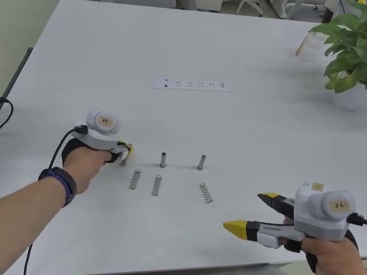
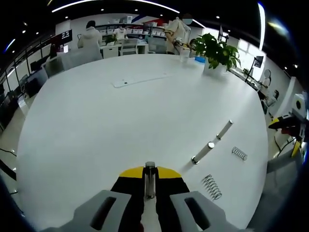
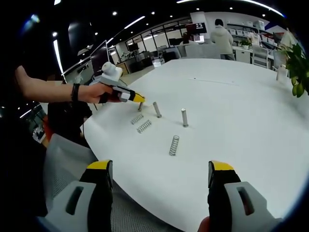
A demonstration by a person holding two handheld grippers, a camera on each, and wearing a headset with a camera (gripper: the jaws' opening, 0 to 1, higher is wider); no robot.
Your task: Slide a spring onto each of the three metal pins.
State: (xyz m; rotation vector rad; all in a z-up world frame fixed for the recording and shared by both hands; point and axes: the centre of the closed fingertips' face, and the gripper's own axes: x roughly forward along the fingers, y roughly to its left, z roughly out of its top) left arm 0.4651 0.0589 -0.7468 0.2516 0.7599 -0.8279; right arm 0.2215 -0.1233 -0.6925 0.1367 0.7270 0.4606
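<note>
The white table (image 1: 241, 126) lies broad and bare beyond the work; a power strip (image 1: 192, 85) sits well apart toward the far side and a plant (image 1: 347, 46) stands by the far right corner; the table's front edge runs just below the right gripper (image 1: 243, 212), whose jaws gape wide with nothing between them. The left gripper (image 1: 127, 150) is clamped on the leftmost pin (image 2: 150, 179), which stands upright on the table between its yellow tips; the head view hides most of that pin behind the tips. The middle pin (image 1: 163, 160) and the right pin (image 1: 201, 162) stand upright and bare in the same row, well apart from each other. The left spring (image 1: 135, 179), middle spring (image 1: 156, 185) and right spring (image 1: 206, 192) lie flat just in front of the pins, touching none of them; open tabletop separates the right spring from the right gripper. The right gripper view shows its jaws reaching over the front edge, with the row of pins and springs ahead; the left gripper view shows people at the room's far end.
</note>
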